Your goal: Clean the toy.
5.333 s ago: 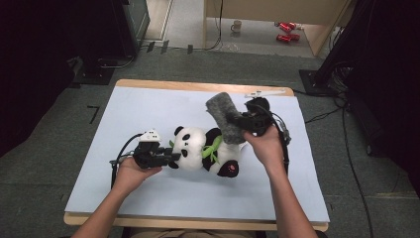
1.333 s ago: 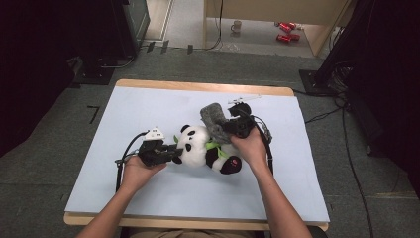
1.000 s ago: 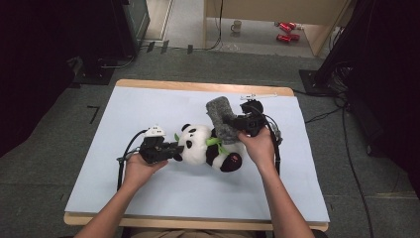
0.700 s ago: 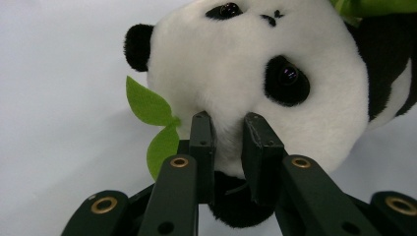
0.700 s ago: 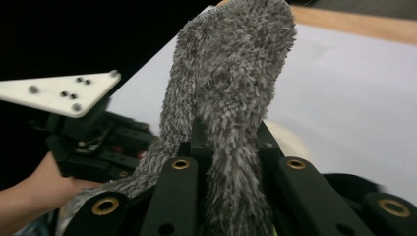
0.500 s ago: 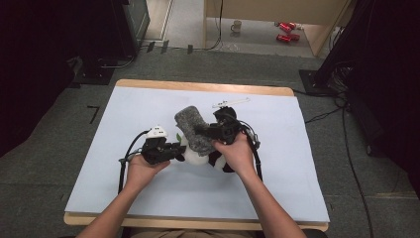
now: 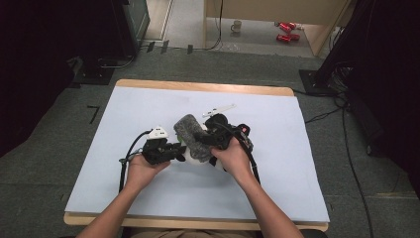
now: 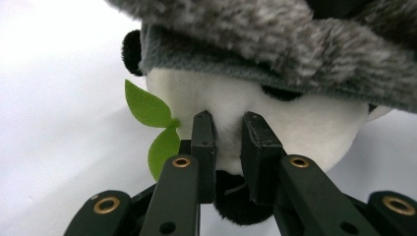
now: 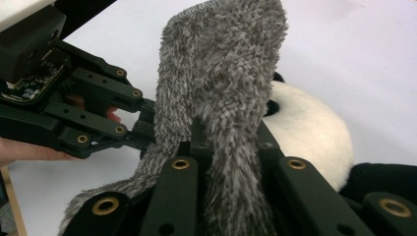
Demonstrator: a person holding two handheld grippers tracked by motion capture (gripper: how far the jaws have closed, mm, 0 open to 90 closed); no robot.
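Two grippers meet over the toy panda point(image 8: 275, 118) at mid-table: the left gripper point(image 8: 230, 129) pinches the white plush of its head, while the right gripper point(image 9: 231, 147) is clamped on a grey fuzzy hat point(image 9: 221, 73). The hat hangs just above the head (its ribbed opening facing down), so the right hand, nearer it, probably lowers it over the ears.

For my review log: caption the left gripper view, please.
Left tool pinching the white plush panda toy beneath a fuzzy grey knitted hat.
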